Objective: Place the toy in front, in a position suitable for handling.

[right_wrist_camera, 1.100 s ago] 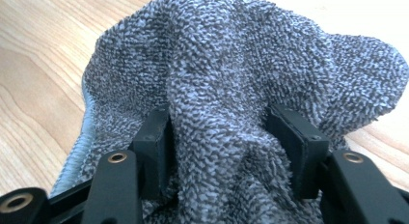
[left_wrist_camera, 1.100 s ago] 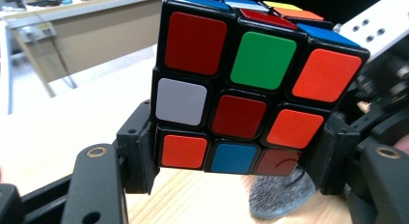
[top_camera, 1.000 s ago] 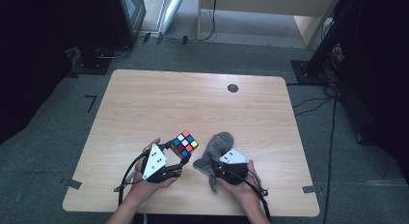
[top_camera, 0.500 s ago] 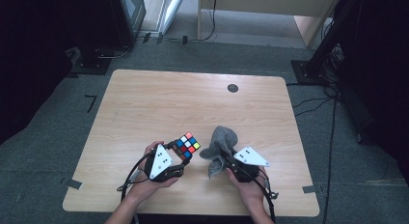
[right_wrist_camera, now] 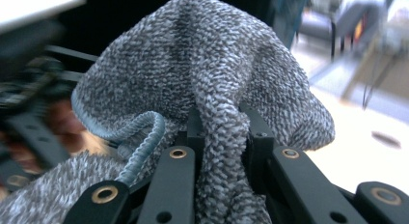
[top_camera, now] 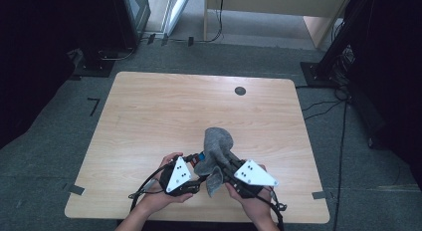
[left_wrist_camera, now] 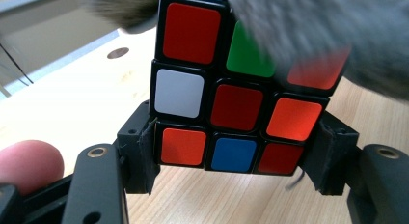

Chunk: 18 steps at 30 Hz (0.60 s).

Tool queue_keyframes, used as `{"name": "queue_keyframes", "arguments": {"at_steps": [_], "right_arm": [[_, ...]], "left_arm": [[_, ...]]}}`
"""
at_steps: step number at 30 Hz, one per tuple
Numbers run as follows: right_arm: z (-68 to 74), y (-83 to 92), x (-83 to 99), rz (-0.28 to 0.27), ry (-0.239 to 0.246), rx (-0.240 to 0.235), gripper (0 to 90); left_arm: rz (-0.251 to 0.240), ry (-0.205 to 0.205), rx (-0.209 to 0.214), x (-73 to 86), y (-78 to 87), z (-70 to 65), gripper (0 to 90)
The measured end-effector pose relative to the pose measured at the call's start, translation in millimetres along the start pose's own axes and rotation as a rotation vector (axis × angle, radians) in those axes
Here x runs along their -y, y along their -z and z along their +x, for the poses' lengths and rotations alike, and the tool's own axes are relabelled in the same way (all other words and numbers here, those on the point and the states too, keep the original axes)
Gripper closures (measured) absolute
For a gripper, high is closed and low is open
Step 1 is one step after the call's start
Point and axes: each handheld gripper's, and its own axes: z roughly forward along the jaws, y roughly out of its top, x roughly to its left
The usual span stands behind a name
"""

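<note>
Near the front edge of the wooden table (top_camera: 149,116), roughly at its middle, the two grippers meet. The left gripper (left_wrist_camera: 236,154) pinches a puzzle cube (left_wrist_camera: 236,105) by its lowest row of tiles, one pad on each side, and the cube stands up between the jaws with red, white, green, orange and blue tiles facing the camera. The right gripper (right_wrist_camera: 219,132) has just been closing and now has its jaws pressed on a bunched fold of a grey knitted cloth (right_wrist_camera: 202,74), which rises above them in a rounded hump. In the high view the cloth (top_camera: 217,146) drapes over the cube (top_camera: 200,157) and hides most of it; the cloth's fuzzy edge covers the cube's upper right tiles in the left gripper view.
</note>
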Motion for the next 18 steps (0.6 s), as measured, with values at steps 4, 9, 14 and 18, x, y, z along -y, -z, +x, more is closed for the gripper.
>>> {"name": "queue_keyframes", "arguments": {"at_steps": [4, 9, 14, 18], "right_arm": [[-2.4, 3.9, 0.2, -0.017, -0.04, -0.014, 77.9], [29.2, 2.6, -11.0, -0.015, 0.127, -0.055, 77.4], [12.2, 4.7, -8.5, 0.025, 0.033, 0.008, 77.5], [16.3, 6.3, -7.2, 0.019, 0.028, -0.016, 77.5]], "left_arm": [[-0.003, 0.009, -0.003, -2.4, -0.8, -0.5, 34.0], [0.022, -0.029, -0.034, -6.0, -3.6, -5.8, 34.0], [0.024, -0.03, -0.022, -8.5, -6.5, -8.8, 34.1], [0.039, -0.014, -0.017, -7.9, -11.6, -8.7, 34.1]]}}
